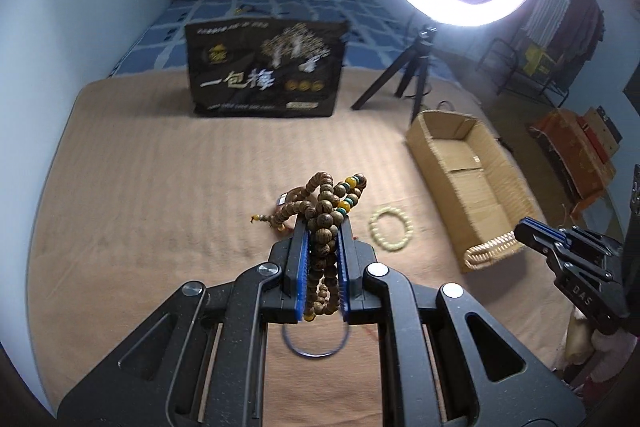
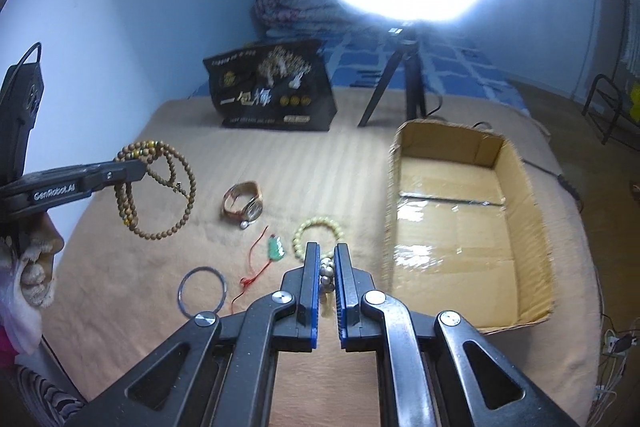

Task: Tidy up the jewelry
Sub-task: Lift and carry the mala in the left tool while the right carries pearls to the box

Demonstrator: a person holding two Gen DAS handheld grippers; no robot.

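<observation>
Gripping a bunched strand of brown wooden prayer beads (image 1: 322, 223), the left gripper (image 1: 323, 227) has its blue pads pinched tight on the beads, and loops of them hang clear of the tan blanket (image 1: 160, 195). Seen from the right wrist camera, that strand dangles at about nine o'clock, above the bedding. The right gripper (image 2: 327, 259) is squeezed almost fully together on a small bracelet of pale, pearly beads (image 2: 327, 273), which shows only in the narrow slit between its pads; from the left wrist view this bracelet hangs as a coiled cream band at the gripper's tip, at four o'clock. Lying on the blanket are a cream bead bracelet (image 2: 318, 237) just beyond the right fingertips, a green pendant on a red cord (image 2: 276, 247) at its nine o'clock, a wristwatch (image 2: 243, 205) farther out, and a thin metal bangle (image 2: 203, 291) nearest the camera. An open cardboard box (image 2: 532, 235) sits empty at three o'clock.
</observation>
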